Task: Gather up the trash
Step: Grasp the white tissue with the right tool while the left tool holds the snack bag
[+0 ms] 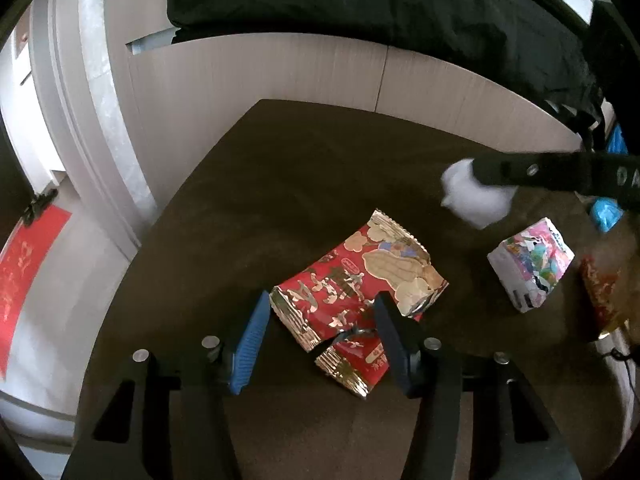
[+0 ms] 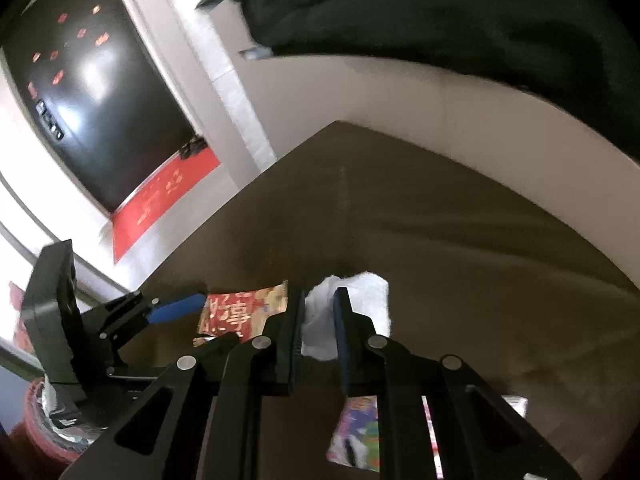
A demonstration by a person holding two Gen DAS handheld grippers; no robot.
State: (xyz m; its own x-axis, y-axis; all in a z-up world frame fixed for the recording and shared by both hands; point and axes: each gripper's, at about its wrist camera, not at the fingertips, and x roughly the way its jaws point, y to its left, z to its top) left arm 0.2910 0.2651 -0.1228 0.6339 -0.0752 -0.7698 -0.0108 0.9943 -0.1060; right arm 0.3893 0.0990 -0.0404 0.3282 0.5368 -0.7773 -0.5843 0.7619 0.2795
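Note:
A torn red and gold snack wrapper (image 1: 360, 280) lies on the dark brown table (image 1: 280, 184). My left gripper (image 1: 320, 312) is open, its fingers on either side of the wrapper's near end, low over the table. My right gripper (image 2: 320, 312) is shut on a crumpled white tissue (image 2: 360, 300) and holds it above the table; the tissue also shows in the left wrist view (image 1: 476, 196). A small colourful white packet (image 1: 530, 264) lies to the right of the red wrapper; it also shows under my right gripper (image 2: 356, 432). The red wrapper also shows in the right wrist view (image 2: 240, 312).
A blue plastic scrap (image 1: 606, 208) and an orange-red wrapper (image 1: 600, 292) lie at the table's right edge. Pale floor and a white wall lie beyond the table's far edge. A person in black (image 1: 360, 0) stands behind. A red mat (image 2: 160, 200) lies by a dark door.

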